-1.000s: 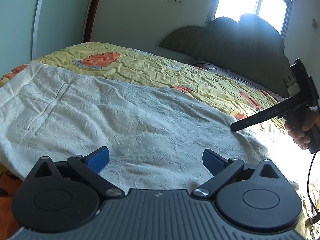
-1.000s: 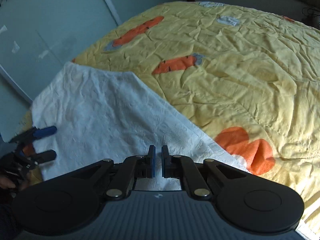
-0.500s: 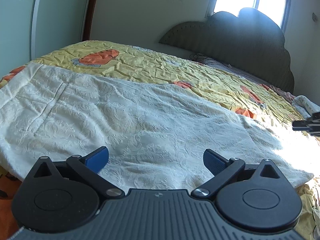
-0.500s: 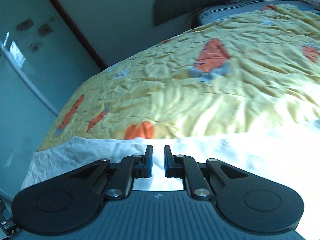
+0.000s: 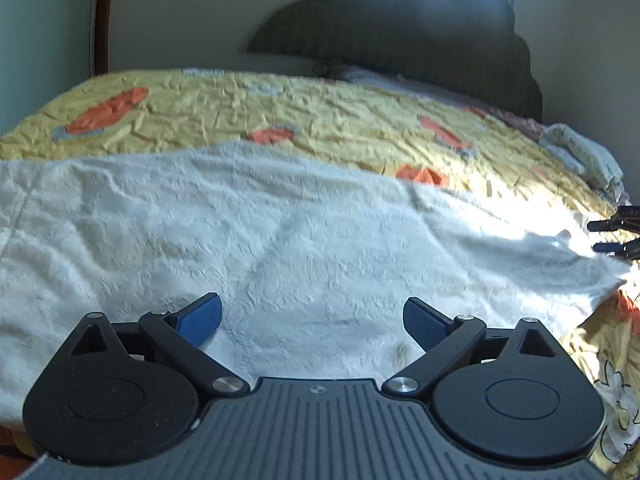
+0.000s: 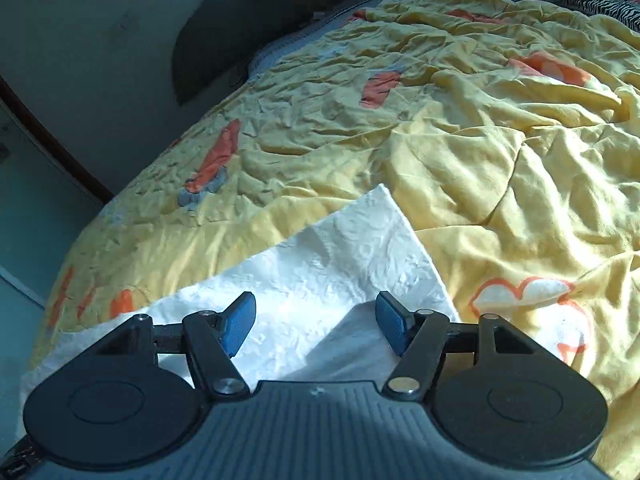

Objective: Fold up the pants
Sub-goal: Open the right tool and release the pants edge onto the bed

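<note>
Right gripper [image 6: 316, 322]: fingers opening, nothing between them, having let go and swung to the pants' [image 6: 344, 264] far corner. Left gripper [image 5: 312, 320]: fingers apart, empty. White pants lie flat on the bed [image 5: 320, 120]; next fold likely starts here.

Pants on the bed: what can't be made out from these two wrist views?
- White pants, left wrist view: near edge hidden behind the left gripper body; left end cut off by the frame; motion blur smears the texture.
- Pants, right wrist view: only one corner shows; the rest sits behind the right gripper, whose jaws are opening with nothing clamped.
- Right gripper, left wrist view: just fingertips at the right edge.
- Waistband versus hem: cannot tell.
</note>
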Demonstrator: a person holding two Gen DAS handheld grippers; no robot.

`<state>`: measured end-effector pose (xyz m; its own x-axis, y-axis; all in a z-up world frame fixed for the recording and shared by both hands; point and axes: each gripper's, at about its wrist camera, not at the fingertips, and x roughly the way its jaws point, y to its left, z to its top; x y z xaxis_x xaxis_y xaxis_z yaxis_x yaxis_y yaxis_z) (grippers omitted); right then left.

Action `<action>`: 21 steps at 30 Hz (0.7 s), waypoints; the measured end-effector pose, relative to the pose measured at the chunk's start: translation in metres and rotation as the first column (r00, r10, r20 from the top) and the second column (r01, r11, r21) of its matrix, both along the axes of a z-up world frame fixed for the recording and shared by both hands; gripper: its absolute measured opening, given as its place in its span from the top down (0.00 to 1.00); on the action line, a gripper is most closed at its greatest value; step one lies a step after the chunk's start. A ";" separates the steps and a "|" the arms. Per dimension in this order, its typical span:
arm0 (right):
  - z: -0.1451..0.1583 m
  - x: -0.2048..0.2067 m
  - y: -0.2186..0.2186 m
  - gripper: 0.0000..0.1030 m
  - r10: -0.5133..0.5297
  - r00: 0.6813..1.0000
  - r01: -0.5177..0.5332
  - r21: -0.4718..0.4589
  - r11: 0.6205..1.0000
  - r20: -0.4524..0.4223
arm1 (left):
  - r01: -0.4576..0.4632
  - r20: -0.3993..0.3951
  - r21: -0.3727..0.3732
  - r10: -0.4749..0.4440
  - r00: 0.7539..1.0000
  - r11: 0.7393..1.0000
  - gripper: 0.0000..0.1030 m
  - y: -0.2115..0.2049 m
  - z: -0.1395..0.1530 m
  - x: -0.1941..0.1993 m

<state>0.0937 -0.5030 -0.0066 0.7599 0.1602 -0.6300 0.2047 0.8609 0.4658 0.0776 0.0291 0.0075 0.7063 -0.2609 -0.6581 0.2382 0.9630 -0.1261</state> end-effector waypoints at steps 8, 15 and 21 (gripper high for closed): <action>0.025 -0.051 -0.004 0.36 -0.128 0.986 0.124 0.040 0.991 0.108 | 0.039 0.040 0.106 -0.043 0.998 0.994 0.00 -0.010 -0.010 -0.005; -0.007 -0.139 -0.031 0.30 -0.281 0.953 0.200 0.463 0.863 0.113 | 0.016 0.058 0.098 -0.022 0.998 0.995 0.00 -0.012 -0.010 -0.007; -0.032 -0.126 -0.035 0.31 -0.292 0.955 0.221 0.539 0.813 0.050 | 0.014 0.059 0.102 -0.020 0.998 0.995 0.00 -0.013 -0.010 -0.007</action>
